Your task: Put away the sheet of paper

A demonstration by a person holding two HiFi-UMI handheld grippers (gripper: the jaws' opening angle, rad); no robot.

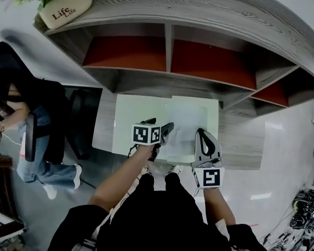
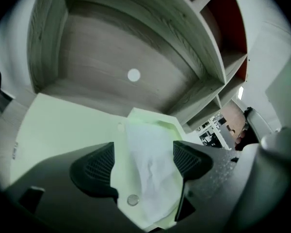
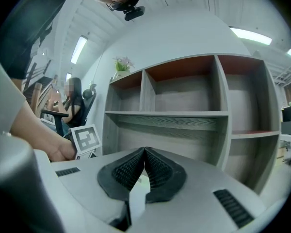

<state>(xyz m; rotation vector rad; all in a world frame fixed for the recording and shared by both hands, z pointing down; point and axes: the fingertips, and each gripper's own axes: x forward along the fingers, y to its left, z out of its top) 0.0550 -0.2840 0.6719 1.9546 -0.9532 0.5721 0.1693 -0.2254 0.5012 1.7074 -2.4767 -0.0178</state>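
A white, slightly crumpled sheet of paper [image 1: 187,120] [image 2: 153,171] lies flat on a pale green board [image 1: 131,123] [image 2: 63,125] in front of the wooden shelf unit. My left gripper [image 1: 165,133] [image 2: 143,161] hovers over the sheet's near end with its jaws wide open. The paper shows between the two black pads, and neither pad touches it. To the right, at the board's near right edge, my right gripper [image 1: 204,135] [image 3: 144,152] stands with its pads pressed together. Nothing shows between them.
The shelf unit [image 1: 209,61] [image 3: 184,113] has open compartments with red back panels [image 1: 128,53]. A flower pot [image 1: 65,5] stands on its top left. A seated person [image 1: 21,119] and a dark chair [image 1: 81,122] are at the left. Cables [image 1: 306,213] lie on the floor at the right.
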